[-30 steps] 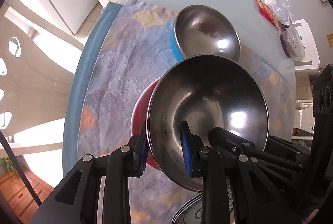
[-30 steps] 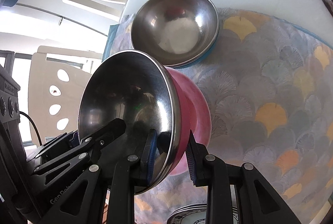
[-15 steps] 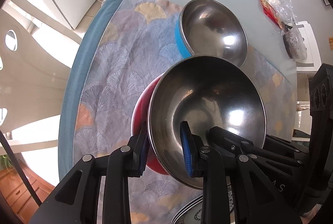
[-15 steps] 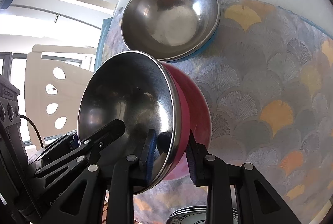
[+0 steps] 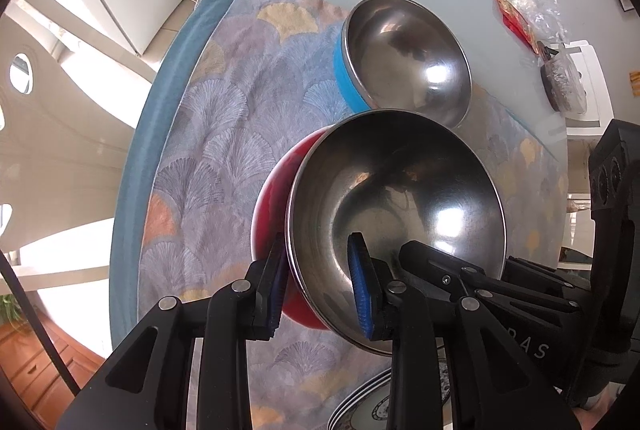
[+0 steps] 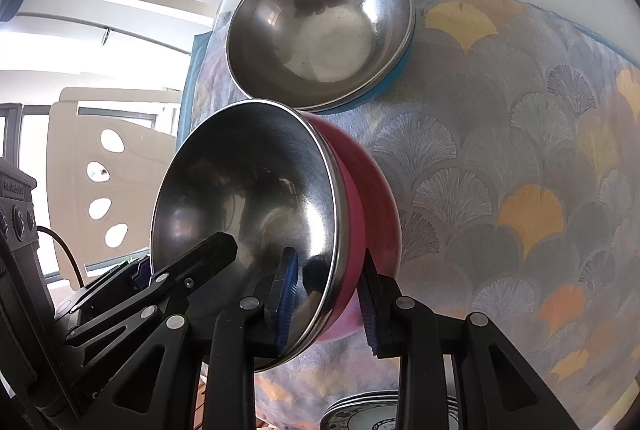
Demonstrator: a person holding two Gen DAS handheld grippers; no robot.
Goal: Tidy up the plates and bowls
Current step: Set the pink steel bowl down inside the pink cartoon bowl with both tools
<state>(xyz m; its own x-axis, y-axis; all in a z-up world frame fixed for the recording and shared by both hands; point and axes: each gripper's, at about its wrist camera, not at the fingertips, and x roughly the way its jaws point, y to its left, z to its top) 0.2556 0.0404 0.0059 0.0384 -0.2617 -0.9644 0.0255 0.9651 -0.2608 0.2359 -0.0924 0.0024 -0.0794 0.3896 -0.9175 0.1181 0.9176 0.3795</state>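
Observation:
Both grippers hold one red bowl with a steel inside, lifted above the fan-patterned cloth. My left gripper is shut on its rim, one finger inside, one on the red outside. My right gripper is shut on the opposite rim of the red bowl in the same way. A blue bowl with a steel inside sits on the cloth just beyond; it also shows in the right wrist view. The held bowl's far edge is close to the blue bowl's near rim.
A stack of patterned plates lies at the near edge of the cloth, also in the right wrist view. Red packets and a plastic bag lie on the glass table beyond. White chairs stand around the table.
Both grippers carried the red bowl forward, closer to the blue bowl; the blue bowl looks larger and nearer in both views. The grips on the rim have not changed.

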